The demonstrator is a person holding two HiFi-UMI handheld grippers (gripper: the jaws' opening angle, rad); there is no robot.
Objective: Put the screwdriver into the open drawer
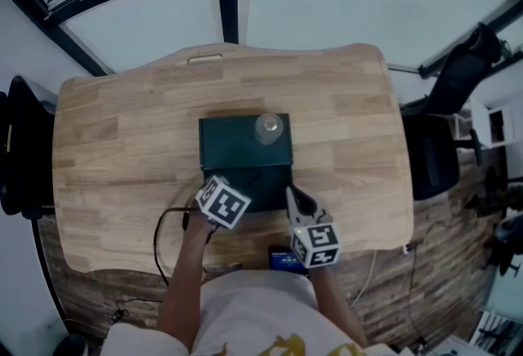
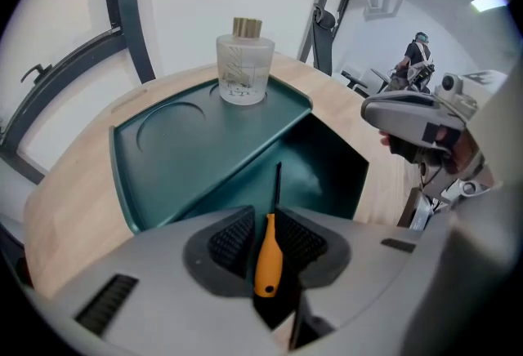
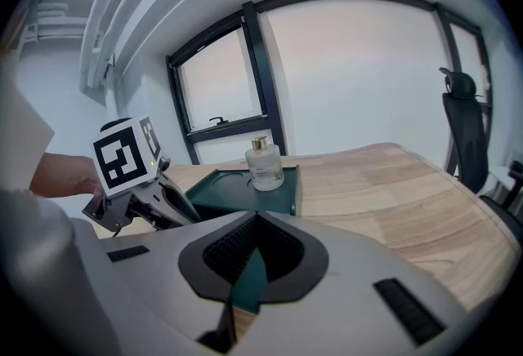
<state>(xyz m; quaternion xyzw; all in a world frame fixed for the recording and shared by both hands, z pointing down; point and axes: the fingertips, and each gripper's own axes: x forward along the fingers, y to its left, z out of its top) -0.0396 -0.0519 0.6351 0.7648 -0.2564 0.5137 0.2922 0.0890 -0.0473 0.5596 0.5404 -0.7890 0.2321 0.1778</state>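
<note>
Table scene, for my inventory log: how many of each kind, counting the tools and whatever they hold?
tools: 2, the left tool and the right tool
screwdriver: 1
glass bottle: 1
green drawer unit: 1
total: 5

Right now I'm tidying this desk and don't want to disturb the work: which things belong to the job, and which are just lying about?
In the job:
screwdriver, clamped in the jaws of the left gripper
open drawer, its edge between the jaws of the right gripper

Lying about:
glass bottle on the green cabinet
black cable
office chair
</note>
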